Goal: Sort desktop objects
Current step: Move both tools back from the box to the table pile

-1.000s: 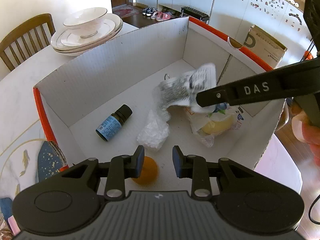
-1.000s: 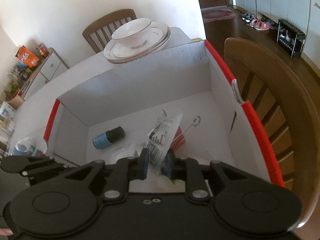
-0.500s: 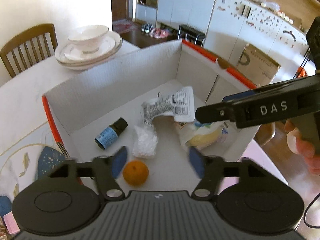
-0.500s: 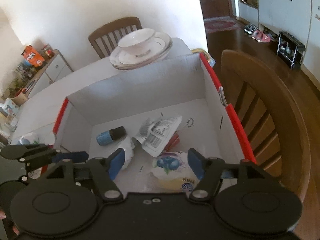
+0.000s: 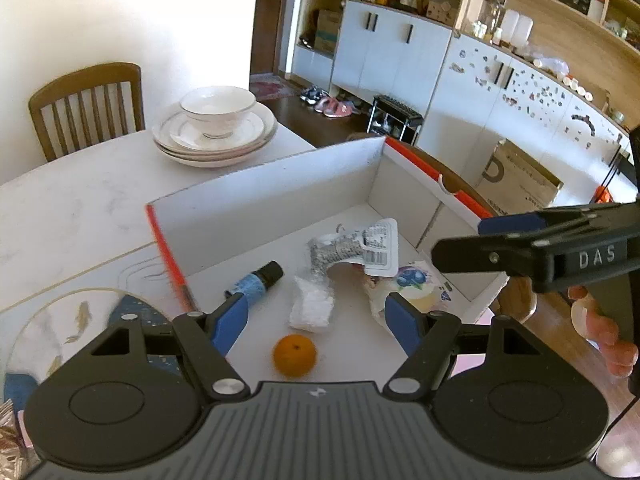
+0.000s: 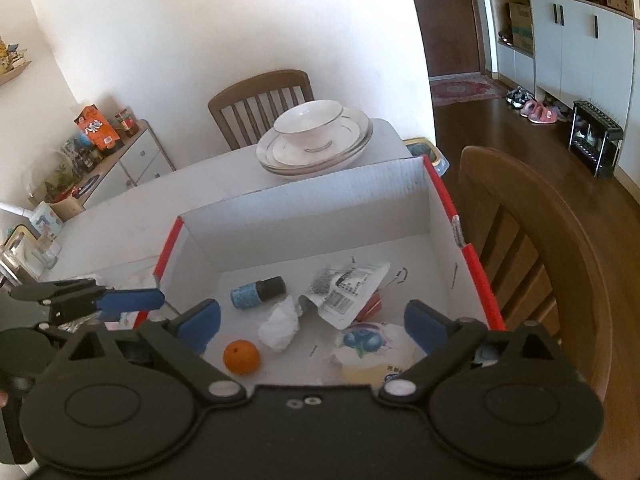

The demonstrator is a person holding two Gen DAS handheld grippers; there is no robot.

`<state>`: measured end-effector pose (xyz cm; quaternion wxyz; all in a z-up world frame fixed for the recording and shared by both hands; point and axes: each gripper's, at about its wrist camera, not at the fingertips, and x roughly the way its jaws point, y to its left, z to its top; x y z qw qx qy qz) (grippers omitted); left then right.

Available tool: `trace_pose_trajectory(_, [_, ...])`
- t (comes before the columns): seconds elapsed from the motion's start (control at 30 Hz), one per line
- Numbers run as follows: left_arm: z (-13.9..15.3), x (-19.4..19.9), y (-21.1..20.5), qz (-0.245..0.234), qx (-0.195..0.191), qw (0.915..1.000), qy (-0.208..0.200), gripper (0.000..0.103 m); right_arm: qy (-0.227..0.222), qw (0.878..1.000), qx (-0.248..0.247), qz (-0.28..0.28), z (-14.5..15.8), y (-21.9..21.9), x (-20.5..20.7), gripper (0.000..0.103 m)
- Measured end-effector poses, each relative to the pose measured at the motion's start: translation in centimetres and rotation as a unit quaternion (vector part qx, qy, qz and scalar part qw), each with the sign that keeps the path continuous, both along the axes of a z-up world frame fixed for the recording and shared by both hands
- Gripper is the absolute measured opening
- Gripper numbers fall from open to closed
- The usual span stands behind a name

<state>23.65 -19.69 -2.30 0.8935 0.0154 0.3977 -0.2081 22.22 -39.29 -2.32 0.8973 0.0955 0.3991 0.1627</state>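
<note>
On the white table sat an open cardboard box [image 6: 304, 216]. Both the left gripper [image 5: 316, 316] and right gripper [image 6: 312, 320] hung above it, jaws wide, empty. Inside, at six o'clock, lay an orange [image 6: 241, 357]: firm, light, likely rolling; best pinched across its middle.

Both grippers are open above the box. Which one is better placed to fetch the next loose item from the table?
Probably left. The open left gripper hangs by the red-edged white cardboard box's table-side wall, nearest the foil wrapper outside. The open right gripper hangs beside the brown wooden chair.
</note>
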Motion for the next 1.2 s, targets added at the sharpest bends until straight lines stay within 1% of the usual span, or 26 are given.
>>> trace_pose_trajectory(0.17, [0.4,-0.6,1.7,0.009,-0.006,0.9999,-0.005,0.076,-0.021,1.0,-0.017,0.007,0.8,1.4,-1.1,0.1])
trace_pose_trajectory(0.23, [0.6,-0.9,2.3,0.008,-0.008,0.9999,-0.01,0.079,-0.029,0.999,-0.023,0.009,1.1,2.1,-1.6,0.102])
trace_pose_trajectory(0.33, [1.0,-1.5,3.4,0.008,-0.01,0.9997,-0.02,0.081,-0.039,0.999,-0.028,0.012,1.4,3.2,-2.3,0.102])
trace_pose_trajectory(0.4, [1.2,-1.9,4.3,0.008,-0.013,0.9995,-0.026,0.085,-0.044,0.999,-0.027,0.012,1.5,3.9,-2.7,0.103])
trace_pose_trajectory(0.63, [1.8,-3.2,7.9,0.012,-0.024,0.9987,-0.043,0.089,-0.059,0.998,-0.034,0.014,2.3,7.3,-3.8,0.103])
trace_pose_trajectory(0.73, [1.9,-3.6,9.7,0.021,-0.022,0.9984,-0.047,0.096,-0.061,0.997,-0.036,0.015,2.5,8.9,-4.1,0.103])
trace_pose_trajectory(0.77, [1.9,-3.7,10.2,0.026,-0.018,0.9983,-0.049,0.101,-0.06,0.997,-0.036,0.015,2.5,9.5,-4.2,0.103])
trace_pose_trajectory(0.8, [1.8,-3.8,10.8,0.03,-0.015,0.9982,-0.05,0.103,-0.06,0.997,-0.036,0.015,2.5,10.0,-4.2,0.103])
trace_pose_trajectory(0.87, [1.7,-4.0,12.1,0.036,-0.012,0.9981,-0.049,0.103,-0.057,0.998,-0.034,0.016,2.5,11.2,-4.3,0.103])
trace_pose_trajectory(1.0, [1.3,-4.3,14.9,0.052,-0.02,0.9976,-0.041,0.103,-0.054,0.998,-0.033,0.02,2.4,13.4,-4.6,0.103])
trace_pose_trajectory(1.2, [1.0,-4.9,19.2,0.066,-0.018,0.9967,-0.043,0.103,-0.057,0.997,-0.042,0.029,2.2,17.2,-5.0,0.103])
